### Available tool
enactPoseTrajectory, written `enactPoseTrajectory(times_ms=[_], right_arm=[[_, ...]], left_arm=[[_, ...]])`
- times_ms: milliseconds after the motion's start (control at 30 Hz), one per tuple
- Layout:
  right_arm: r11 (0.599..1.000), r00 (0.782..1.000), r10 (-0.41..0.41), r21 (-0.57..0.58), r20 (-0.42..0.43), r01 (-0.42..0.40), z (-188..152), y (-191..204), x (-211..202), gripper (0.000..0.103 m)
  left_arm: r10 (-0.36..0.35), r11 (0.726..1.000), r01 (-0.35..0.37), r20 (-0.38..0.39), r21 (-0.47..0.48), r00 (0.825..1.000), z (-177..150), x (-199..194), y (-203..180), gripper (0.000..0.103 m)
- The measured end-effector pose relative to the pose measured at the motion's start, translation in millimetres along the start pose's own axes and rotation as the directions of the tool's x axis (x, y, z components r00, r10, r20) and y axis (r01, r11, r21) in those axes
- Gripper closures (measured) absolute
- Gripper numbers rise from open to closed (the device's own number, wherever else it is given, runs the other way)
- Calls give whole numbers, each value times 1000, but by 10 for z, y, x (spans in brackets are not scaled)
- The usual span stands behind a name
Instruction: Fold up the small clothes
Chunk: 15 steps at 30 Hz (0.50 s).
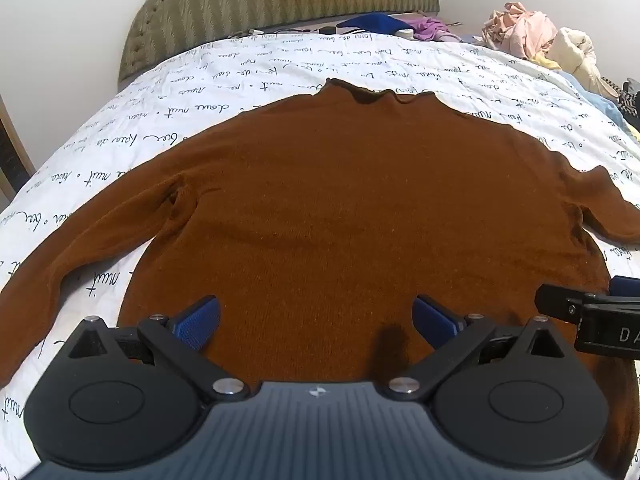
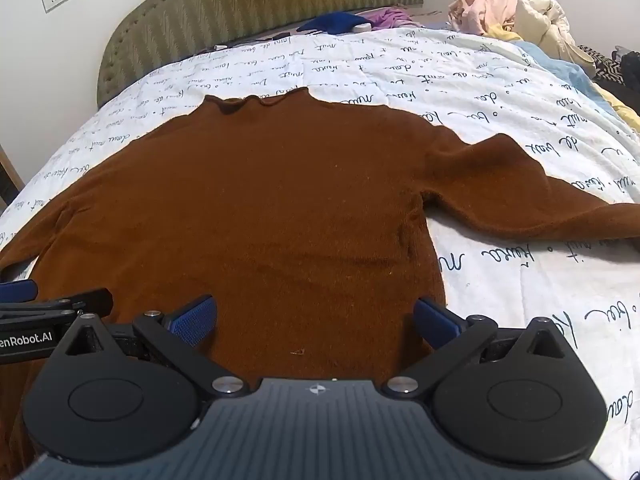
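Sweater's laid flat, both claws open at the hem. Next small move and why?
Probably swing the left claw out to the left sleeve and pinch it. The brown sweater lies flat, both sleeves spread on the bedsheet, and the right claw is open too, so nothing is folded yet.

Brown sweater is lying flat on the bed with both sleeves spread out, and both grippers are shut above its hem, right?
Not quite. The sweater does lie flat on the bed with both sleeves spread, but the left gripper and right gripper are open, not shut; each wrist view shows its blue fingers wide apart above the hem.
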State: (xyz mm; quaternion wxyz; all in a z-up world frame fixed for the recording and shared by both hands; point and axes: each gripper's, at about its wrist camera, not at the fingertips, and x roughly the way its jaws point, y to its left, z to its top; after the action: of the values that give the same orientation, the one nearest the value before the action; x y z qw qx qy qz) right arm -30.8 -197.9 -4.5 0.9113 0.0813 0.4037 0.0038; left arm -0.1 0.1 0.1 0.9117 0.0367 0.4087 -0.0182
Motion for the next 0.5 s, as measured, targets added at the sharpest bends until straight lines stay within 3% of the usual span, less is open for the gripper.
enactPoseTrajectory(times_ms=[500], right_arm=[[1000,1000,10,12,-6,-10,-36,-29,-24,0]], left_arm=[[-1,1000,1,24,-29,1000,-44,-9,20,0]])
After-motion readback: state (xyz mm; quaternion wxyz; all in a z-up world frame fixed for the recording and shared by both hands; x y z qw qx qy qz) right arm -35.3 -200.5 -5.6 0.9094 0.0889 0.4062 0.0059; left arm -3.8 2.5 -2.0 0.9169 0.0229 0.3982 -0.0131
